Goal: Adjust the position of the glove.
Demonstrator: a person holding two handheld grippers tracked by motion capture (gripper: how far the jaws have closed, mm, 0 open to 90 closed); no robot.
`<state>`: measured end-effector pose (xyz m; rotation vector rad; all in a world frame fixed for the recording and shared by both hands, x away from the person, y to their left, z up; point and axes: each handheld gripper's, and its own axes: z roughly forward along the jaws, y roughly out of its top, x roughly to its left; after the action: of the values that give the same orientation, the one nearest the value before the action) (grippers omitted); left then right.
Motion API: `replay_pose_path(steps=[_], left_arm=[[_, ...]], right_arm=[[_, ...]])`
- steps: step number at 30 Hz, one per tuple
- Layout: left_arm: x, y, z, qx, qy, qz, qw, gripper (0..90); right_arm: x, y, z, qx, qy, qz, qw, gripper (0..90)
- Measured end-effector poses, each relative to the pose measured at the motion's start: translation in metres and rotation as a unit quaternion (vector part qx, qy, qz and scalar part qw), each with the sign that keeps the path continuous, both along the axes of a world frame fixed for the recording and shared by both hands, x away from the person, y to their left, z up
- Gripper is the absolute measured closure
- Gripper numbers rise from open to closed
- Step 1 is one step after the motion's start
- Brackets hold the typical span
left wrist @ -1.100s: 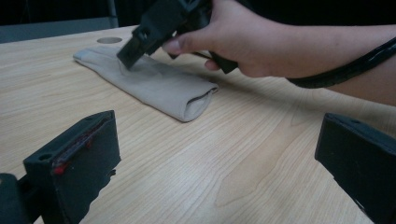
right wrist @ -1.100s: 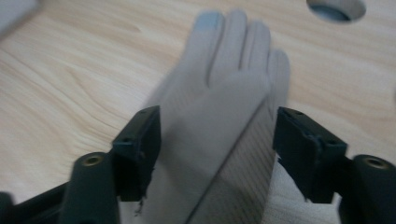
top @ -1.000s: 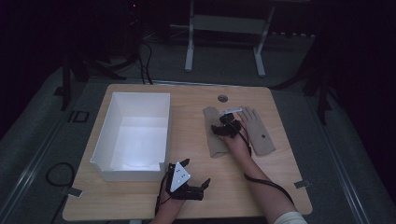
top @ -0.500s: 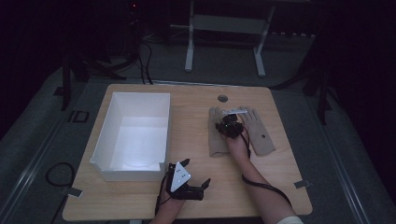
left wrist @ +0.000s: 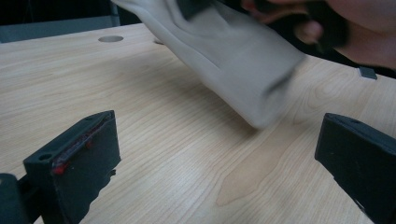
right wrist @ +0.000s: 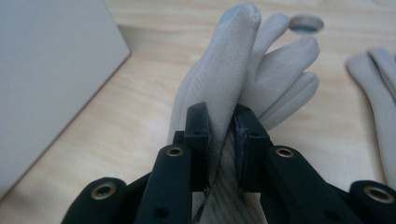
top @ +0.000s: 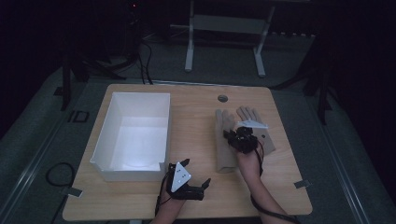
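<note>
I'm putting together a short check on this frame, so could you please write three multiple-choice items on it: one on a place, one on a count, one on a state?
1. Where does the white box stand on the table?
A. On the person's left half
B. On the person's right half
C. At the far right corner

2. How many grey gloves are on the table?
A. One
B. Two
C. Four

3. What is the right gripper doing?
A. Standing open over bare wood
B. Shut on a glove
C. Resting inside the box

Answers:
1. A: in the high view the box fills the table's left side.
2. B: the right gripper view shows the held glove and a second glove lying beside it.
3. B: its jaws pinch the glove's fabric, while the left gripper stands open over wood.
</note>
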<state>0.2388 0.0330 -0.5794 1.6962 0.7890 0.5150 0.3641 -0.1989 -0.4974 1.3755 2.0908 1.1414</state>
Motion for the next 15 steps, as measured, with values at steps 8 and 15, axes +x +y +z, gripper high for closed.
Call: replay_pose_path(steps=[8,15], left_arm=[[0.0,-0.001,0.0,0.001,0.001,0.0,1.0,0.3],[0.0,-0.001,0.0,0.003,0.003,-0.003,1.0,0.3]], right_arm=[[-0.011,-0.008,-0.033,-0.024,0.026,0.001,0.9994,77.7],[-0.006,-0.017,-0.052,-0.042,0.036,-0.012,0.9984,74.5]])
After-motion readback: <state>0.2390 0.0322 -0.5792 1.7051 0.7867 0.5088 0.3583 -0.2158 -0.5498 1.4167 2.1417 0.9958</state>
